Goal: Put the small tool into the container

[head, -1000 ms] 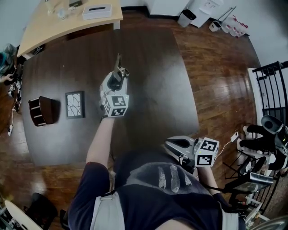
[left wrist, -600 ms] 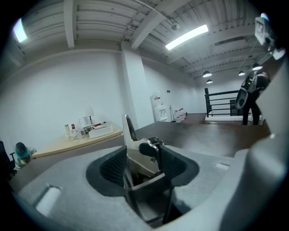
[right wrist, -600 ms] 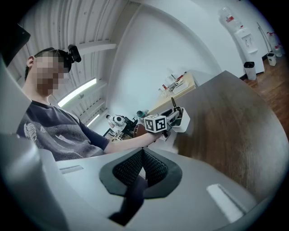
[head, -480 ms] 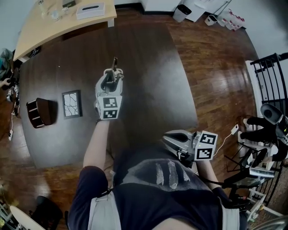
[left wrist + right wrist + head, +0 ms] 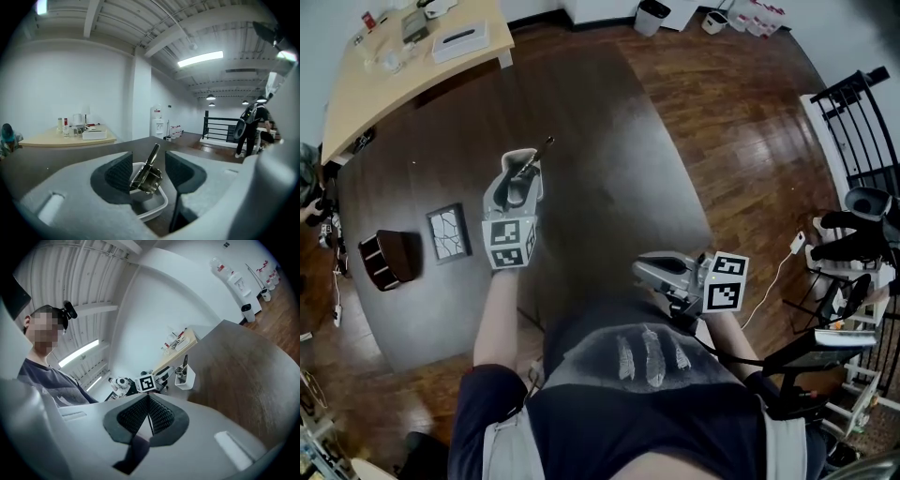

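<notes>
Left tool [image 5: 523, 167] (clamped on the white container [image 5: 161, 202], small metal tool [image 5: 147, 174] standing inside) has lifted and rolled above the worktop [image 5: 609, 169], so placing looks done; right tool [image 5: 149, 416] jaws together, idle

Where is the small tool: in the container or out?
In: the small tool stands tilted inside the white container, handle above its rim, gripped by the left gripper.
</notes>
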Action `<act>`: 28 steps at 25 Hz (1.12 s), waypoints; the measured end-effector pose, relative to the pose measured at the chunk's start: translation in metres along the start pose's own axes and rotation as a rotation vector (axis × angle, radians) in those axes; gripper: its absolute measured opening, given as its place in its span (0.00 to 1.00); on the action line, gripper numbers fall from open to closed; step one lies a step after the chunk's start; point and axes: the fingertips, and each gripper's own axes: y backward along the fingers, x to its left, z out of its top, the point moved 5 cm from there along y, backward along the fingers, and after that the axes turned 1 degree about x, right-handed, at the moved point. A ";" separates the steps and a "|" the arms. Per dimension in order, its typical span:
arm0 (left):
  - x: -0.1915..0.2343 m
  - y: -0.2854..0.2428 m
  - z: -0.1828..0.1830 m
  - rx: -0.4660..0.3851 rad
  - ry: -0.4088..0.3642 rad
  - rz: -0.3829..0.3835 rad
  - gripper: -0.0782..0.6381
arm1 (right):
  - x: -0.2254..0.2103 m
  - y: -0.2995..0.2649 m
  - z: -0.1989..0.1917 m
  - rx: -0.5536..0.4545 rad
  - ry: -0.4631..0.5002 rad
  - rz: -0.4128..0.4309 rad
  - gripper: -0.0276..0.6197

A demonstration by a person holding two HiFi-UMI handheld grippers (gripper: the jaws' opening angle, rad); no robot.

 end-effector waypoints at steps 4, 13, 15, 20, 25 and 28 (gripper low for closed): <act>-0.019 0.009 0.009 -0.003 0.042 -0.177 0.36 | -0.005 -0.004 0.009 -0.087 -0.014 -0.006 0.04; -0.090 0.002 0.016 0.007 0.242 -0.639 0.11 | -0.012 0.004 0.014 -0.313 -0.108 -0.051 0.05; -0.107 0.000 0.015 0.039 0.223 -0.710 0.11 | -0.013 0.010 0.008 -0.355 -0.127 -0.072 0.05; -0.167 0.002 0.028 0.080 0.192 -0.898 0.11 | 0.002 0.047 -0.001 -0.442 -0.098 -0.138 0.05; -0.211 0.008 0.049 0.086 0.099 -0.942 0.11 | 0.017 0.087 -0.003 -0.490 -0.007 -0.150 0.05; -0.220 0.018 0.061 0.066 0.089 -0.938 0.11 | 0.023 0.102 -0.001 -0.529 0.037 -0.131 0.05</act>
